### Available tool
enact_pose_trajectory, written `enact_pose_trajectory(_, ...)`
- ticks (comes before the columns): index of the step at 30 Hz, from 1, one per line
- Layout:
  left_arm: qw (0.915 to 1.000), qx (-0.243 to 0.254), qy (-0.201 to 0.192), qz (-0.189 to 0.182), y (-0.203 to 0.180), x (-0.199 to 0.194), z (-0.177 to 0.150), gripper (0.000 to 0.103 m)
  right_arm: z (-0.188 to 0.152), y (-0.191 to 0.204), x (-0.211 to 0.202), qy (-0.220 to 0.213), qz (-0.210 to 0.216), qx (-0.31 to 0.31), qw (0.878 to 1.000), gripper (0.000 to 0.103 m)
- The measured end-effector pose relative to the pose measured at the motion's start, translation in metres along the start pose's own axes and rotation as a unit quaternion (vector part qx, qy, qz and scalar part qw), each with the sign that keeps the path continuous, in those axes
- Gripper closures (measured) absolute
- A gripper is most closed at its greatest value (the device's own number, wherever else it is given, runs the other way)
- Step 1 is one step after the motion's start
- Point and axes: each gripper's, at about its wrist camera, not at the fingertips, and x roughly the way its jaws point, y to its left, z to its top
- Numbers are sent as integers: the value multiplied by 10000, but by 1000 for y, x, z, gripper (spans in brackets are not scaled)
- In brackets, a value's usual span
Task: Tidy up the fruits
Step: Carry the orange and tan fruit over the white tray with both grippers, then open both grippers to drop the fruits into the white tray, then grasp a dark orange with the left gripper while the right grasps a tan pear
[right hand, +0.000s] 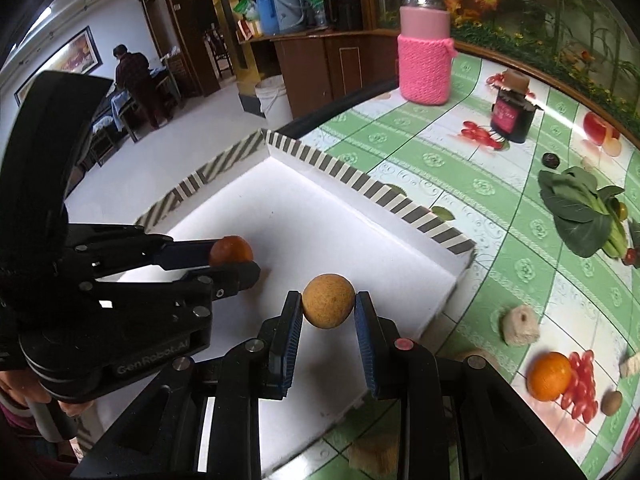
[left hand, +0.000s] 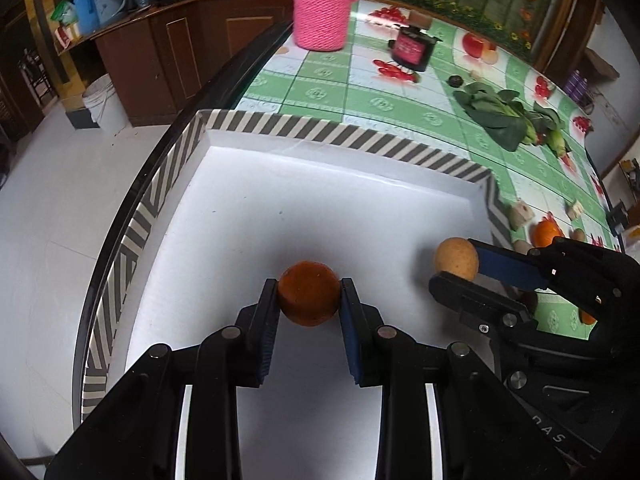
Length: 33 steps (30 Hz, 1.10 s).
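A white tray [left hand: 320, 208] with a striped rim lies at the table's edge, also seen as the tray [right hand: 312, 216] in the right wrist view. My left gripper [left hand: 309, 294] is shut on a dark orange round fruit [left hand: 309, 293] held over the tray's white floor; that fruit [right hand: 231, 250] shows at left in the right wrist view. My right gripper [right hand: 328, 307] is shut on a tan round fruit [right hand: 328, 306] above the tray's near right part; the same tan fruit [left hand: 457, 259] appears at right in the left wrist view. A bright orange [right hand: 549, 376] lies on the tablecloth outside the tray.
On the green fruit-print tablecloth [right hand: 460, 184] stand a jar in a pink knitted sleeve [right hand: 425, 68] and a dark jar [right hand: 512, 110]. Leafy greens [right hand: 580, 212], beige cubes [right hand: 519, 325] and a small brown fruit [right hand: 612, 402] lie right of the tray. A person [right hand: 138, 84] stands far off.
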Motion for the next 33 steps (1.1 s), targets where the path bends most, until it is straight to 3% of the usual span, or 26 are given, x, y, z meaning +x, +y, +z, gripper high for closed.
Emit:
enact_pose_trajectory(6, 9999, -100, 27, 107, 4, 4, 0, 75, 1, 4, 8, 64, -61, -133, 9999, 74)
enact_pose_trajectory(8, 9999, -139, 32, 96, 6, 5, -1, 72, 1, 6, 7, 15, -69, -154, 9999, 66)
enact_pose_trajectory(10, 9998, -173, 17, 130, 8, 4, -3, 55, -1, 6, 2, -25, -88, -120, 9999, 56)
enact_pose_trajectory(12, 9997, -184, -56, 124, 8, 0, -5, 37, -2, 5, -6, -110, -63, -63, 9999, 56)
enact_pose_trajectory(14, 9997, -185, -89, 135, 6, -3, -7, 35, -5, 3, -16, -196, -40, 11, 9998, 55)
enact_pose_trajectory(19, 9997, -136, -163, 82, -4, -11, -14, 35, -19, 4, -47, -494, -144, 128, 9986, 40)
enact_pose_trajectory(24, 9994, -14, -357, -13, -19, -29, -22, 35, -41, -3, -74, -666, -246, 291, 9971, 33)
enact_pose_trajectory(33, 9977, 338, -492, -327, -57, -51, -37, 35, -100, -38, -119, -778, -562, 843, 9918, 30)
